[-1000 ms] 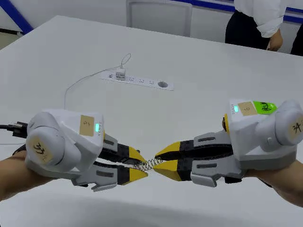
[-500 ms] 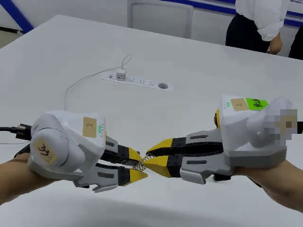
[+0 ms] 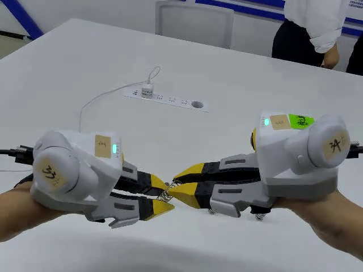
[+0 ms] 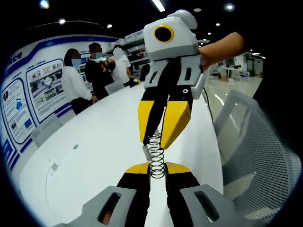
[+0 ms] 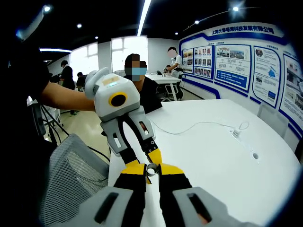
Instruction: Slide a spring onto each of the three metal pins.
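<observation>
The left gripper [image 4: 156, 169] has its yellow tips pinched shut on the lower end of a spring [image 4: 156, 158], which stands straight out from them toward the right gripper [image 4: 155, 144]. The right gripper's jaws are drawn in close on a small metal piece [image 4: 147, 150] that sits right against the spring's far end. Whether that piece is a pin is too small to tell. The two grippers meet nose to nose just above the white table [image 3: 227, 79], each held in a hand. Two small coils [image 3: 260, 216] lie on the tabletop under the right gripper's body. Farther back on the table is a white power strip [image 3: 167, 97] with a plug and cable in it. Beyond the far edge are a grey chair [image 3: 195, 20] and a standing person [image 3: 309, 28].
</observation>
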A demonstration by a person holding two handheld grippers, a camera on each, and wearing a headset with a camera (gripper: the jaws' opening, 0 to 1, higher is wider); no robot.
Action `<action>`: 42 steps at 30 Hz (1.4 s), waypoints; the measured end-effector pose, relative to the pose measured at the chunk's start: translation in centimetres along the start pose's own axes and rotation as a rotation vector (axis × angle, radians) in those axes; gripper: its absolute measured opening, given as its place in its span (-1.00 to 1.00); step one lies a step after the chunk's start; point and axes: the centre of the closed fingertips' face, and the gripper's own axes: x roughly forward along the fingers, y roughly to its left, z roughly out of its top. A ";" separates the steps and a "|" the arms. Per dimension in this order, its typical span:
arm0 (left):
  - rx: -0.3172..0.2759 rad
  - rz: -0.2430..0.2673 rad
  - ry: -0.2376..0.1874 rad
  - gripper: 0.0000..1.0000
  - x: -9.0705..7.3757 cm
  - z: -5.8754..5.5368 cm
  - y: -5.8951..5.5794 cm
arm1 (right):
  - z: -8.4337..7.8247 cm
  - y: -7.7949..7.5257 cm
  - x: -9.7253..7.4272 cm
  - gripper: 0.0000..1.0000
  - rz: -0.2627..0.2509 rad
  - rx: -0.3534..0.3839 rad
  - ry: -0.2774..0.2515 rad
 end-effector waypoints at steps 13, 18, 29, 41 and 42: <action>-0.064 0.066 0.026 -0.15 -1.1 -2.4 1.5 | 0.3 -1.7 0.2 -0.80 -0.043 0.010 -0.009; -0.101 0.114 0.019 0.17 -1.7 -3.0 2.5 | 0.1 -3.0 0.4 -0.80 -0.069 0.009 0.006; -0.164 0.179 0.012 0.51 -2.6 -4.3 3.8 | -1.8 -6.4 1.6 -0.80 -0.124 0.004 0.084; -0.242 0.178 -0.004 0.75 -3.4 -6.0 3.8 | -3.7 -7.8 3.7 -0.80 -0.123 0.033 0.144; -0.247 0.184 -0.003 0.76 -3.5 -6.1 3.9 | -3.9 -7.8 3.9 -0.80 -0.125 0.034 0.152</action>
